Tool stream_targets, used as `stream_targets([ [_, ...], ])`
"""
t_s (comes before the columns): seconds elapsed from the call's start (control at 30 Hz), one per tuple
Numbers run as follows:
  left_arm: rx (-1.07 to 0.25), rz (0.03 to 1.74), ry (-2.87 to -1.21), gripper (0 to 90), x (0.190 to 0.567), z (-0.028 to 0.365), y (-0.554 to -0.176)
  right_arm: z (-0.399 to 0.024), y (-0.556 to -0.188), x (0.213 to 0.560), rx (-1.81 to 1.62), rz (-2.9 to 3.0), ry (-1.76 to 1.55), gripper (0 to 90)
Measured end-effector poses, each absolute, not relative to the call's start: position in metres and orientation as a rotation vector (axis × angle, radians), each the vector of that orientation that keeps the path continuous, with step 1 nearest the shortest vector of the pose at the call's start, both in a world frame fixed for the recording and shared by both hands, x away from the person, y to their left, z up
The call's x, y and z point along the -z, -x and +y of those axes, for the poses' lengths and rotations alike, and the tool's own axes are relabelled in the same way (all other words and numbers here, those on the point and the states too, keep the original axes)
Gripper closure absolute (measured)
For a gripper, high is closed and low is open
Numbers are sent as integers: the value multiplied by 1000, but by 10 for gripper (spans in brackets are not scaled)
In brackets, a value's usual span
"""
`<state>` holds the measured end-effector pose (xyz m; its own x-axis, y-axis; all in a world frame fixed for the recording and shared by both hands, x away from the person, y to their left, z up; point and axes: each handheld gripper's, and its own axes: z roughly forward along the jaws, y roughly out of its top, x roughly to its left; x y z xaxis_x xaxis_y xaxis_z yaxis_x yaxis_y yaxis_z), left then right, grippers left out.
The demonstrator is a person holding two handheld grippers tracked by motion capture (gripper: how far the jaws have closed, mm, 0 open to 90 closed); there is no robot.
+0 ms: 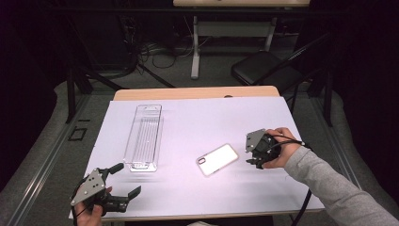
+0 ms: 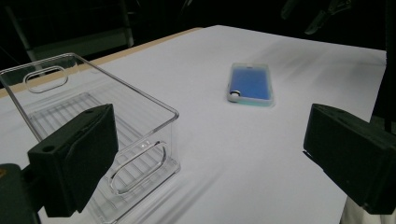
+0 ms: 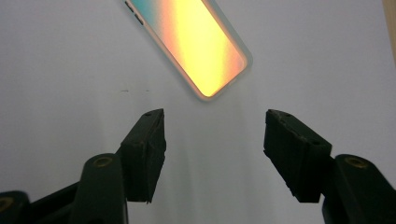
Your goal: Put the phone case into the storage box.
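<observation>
A phone (image 1: 218, 159) in a pale case lies flat on the white table sheet (image 1: 197, 122), right of centre. In the left gripper view the phone (image 2: 251, 84) looks blue; in the right gripper view the phone (image 3: 191, 42) glows yellow and orange. My right gripper (image 1: 254, 161) hovers just right of it, pointing at it. Its jaws stand apart with nothing between them, and the right gripper (image 3: 212, 135) sits short of the phone's near end. A clear plastic bin (image 1: 143, 137) lies left of centre. My left gripper (image 1: 126, 180) rests at the front left, open and empty, beside the bin (image 2: 93, 121).
The table's wooden far edge (image 1: 197, 92) runs along the back. Beyond it stand a folding chair (image 1: 263, 68), a desk frame (image 1: 195, 52) and floor cables (image 1: 155, 54). A grey sleeve (image 1: 339, 188) comes in from the bottom right.
</observation>
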<state>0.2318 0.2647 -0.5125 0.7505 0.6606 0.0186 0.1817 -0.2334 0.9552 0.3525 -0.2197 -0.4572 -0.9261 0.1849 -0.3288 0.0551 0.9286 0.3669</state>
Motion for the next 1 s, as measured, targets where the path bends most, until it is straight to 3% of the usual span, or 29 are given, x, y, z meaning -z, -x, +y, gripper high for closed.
stream_targets([
  [0.53,-503,656,-1786,34,513,265,-233,-200,-379,465,-463,2762,-270,416],
  [1.0,-499,653,-1786,34,513,266,-233,-183,-404,474,-465,2765,-578,470],
])
